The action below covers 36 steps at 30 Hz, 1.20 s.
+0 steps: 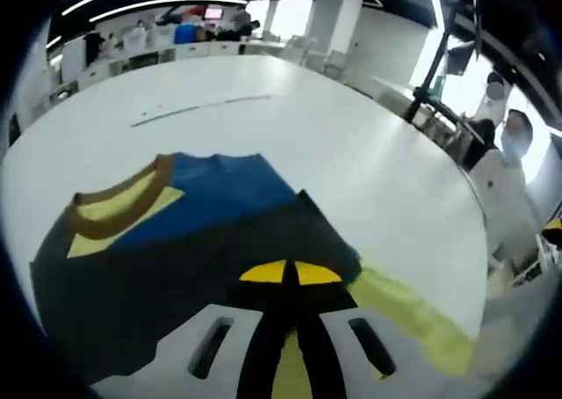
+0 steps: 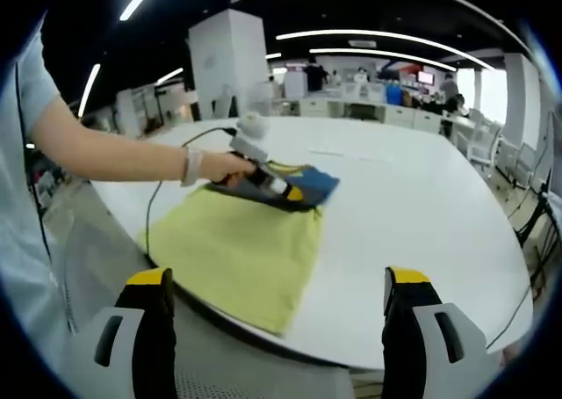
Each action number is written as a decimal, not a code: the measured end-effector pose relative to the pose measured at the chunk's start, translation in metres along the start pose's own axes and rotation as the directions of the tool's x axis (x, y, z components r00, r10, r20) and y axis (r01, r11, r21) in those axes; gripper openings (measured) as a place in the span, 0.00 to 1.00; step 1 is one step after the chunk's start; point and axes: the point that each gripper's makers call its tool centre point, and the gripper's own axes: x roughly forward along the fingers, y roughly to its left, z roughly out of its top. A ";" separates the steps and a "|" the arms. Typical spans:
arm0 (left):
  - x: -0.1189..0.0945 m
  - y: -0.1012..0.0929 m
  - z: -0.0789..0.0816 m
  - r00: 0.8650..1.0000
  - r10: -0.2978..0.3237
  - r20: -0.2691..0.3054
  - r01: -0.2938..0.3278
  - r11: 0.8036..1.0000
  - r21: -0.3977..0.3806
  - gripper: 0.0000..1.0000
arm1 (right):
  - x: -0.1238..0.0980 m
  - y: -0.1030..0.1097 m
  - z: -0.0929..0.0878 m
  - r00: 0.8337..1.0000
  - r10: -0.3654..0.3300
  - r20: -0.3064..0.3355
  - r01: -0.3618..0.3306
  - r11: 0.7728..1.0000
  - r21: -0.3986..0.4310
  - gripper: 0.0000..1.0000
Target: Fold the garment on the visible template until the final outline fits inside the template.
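The garment [image 1: 211, 214] lies on the white table [image 1: 351, 135], with a blue panel, a dark panel, yellow patches and a brown collar. In the right gripper view its yellow-green part [image 2: 246, 250] spreads toward the near table edge, and the dark and blue part is folded over at the far end. My left gripper [image 1: 290, 272] is shut, its yellow tips pressed together on the dark cloth. The right gripper view shows that left gripper [image 2: 263, 181] held in a person's hand on the fold. My right gripper [image 2: 277, 276] is open, jaws wide apart, off the near table edge and holding nothing.
A thin grey line [image 1: 202, 109] marks the table [image 2: 413, 214] beyond the garment. A cable [image 2: 167, 184] runs from the left gripper over the table edge. A person in white [image 1: 509, 170] stands past the table's right side. Desks and chairs fill the background.
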 end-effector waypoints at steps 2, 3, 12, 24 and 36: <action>-0.002 -0.002 0.001 1.000 -0.006 0.004 0.006 1.000 0.010 0.00 | 0.000 0.000 0.001 1.000 0.001 0.003 -0.001 1.000 0.000 0.99; -0.003 -0.004 0.001 1.000 -0.012 0.005 0.012 1.000 0.014 0.00 | 0.000 0.000 0.001 1.000 0.002 0.004 -0.002 1.000 0.000 0.99; -0.017 -0.012 -0.003 1.000 -0.021 0.004 0.021 0.996 0.089 0.03 | 0.002 0.002 0.001 1.000 0.009 0.005 -0.009 1.000 -0.005 0.99; -0.058 -0.016 -0.012 1.000 -0.019 0.011 0.017 0.981 0.193 0.12 | 0.003 0.006 0.003 1.000 0.024 0.009 -0.024 1.000 -0.017 0.99; -0.087 -0.023 -0.012 1.000 -0.023 0.021 0.017 0.967 0.253 0.26 | 0.009 0.009 0.008 0.999 0.048 0.012 -0.048 0.998 -0.039 1.00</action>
